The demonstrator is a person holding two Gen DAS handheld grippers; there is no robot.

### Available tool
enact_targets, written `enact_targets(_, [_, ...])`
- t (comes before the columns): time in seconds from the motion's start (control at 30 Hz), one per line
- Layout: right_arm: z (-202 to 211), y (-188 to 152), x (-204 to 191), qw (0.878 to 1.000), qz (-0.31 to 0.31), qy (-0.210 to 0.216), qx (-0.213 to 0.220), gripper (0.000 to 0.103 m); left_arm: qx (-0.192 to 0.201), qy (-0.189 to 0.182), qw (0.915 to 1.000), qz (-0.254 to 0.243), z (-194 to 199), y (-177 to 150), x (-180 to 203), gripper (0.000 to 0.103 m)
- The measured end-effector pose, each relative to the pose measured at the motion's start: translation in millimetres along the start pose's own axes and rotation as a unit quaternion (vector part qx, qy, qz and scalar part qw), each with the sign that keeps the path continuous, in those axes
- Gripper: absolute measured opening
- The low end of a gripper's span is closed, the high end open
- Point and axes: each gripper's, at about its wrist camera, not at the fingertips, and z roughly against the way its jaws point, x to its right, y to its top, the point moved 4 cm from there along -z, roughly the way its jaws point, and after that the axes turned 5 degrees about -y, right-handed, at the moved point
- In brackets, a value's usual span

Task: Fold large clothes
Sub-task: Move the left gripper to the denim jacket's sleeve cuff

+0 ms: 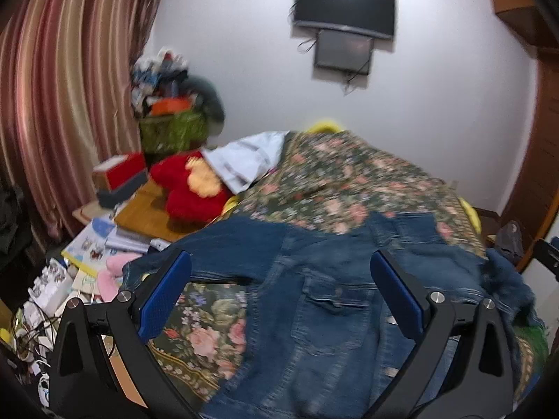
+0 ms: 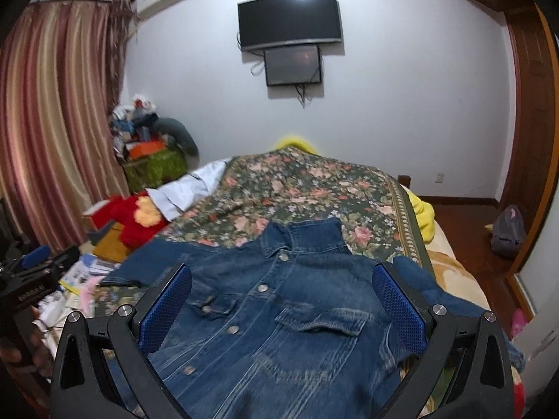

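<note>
The denim jacket [image 2: 279, 314] lies face up on the floral bedspread [image 2: 307, 188], filling the lower middle of both frames. Its collar points away toward the wall-mounted television [image 2: 288, 19], so its long axis runs straight ahead of both grippers. The right gripper [image 2: 281, 309] hangs centred over the buttons, the left gripper [image 1: 279, 300] over the left sleeve side. Both jaws gape wide, holding nothing.

No legible text anywhere. White lettering on the black device [image 2: 26, 295] at the left edge of the right wrist view is too blurred to read.
</note>
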Motion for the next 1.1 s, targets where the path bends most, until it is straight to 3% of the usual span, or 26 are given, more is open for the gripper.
enact_targets(0.27, [-98.2, 4.5, 3.6, 0.998, 0.008, -0.035, -0.057, 0.103, -0.104, 0.046, 0.9914, 0.065, -95.3, -8.3, -87.8, 0.103])
enact_targets(0.4, [-140.3, -1.8, 3.0, 0.994, 0.033, -0.056, -0.087, 0.103, -0.165, 0.030, 0.9796, 0.111, -138.8, -22.1, -117.9, 0.103])
enact_targets(0.53, [-180.7, -14.0, 0.2, 0.989, 0.044, -0.054, -0.130, 0.103, -0.213, -0.006, 0.9610, 0.176, -175.6, -37.0, -139.1, 0.103])
enact_targets(0.7, [-216.3, -29.7, -11.7, 0.980, 0.073, -0.046, -0.177, 0.103, -0.248, -0.053, 0.9238, 0.287, -200.2, -59.5, -157.4, 0.100])
enact_targets(0.93, [-246.9, -52.5, -35.0, 0.965, 0.090, 0.011, -0.247, 0.103, -0.240, -0.081, 0.9046, 0.342, -210.0, -65.4, -173.3, 0.099])
enact_targets(1.0, [-251.7, -60.4, -41.5, 0.960, 0.094, 0.025, -0.261, 0.103, -0.237, -0.068, 0.9051, 0.346, -212.8, -64.3, -179.7, 0.089])
enact_targets(1.1, [-253.0, -67.3, -45.9, 0.957, 0.098, 0.040, -0.272, 0.103, -0.238, -0.027, 0.9149, 0.325, -221.2, -60.5, -187.2, 0.060])
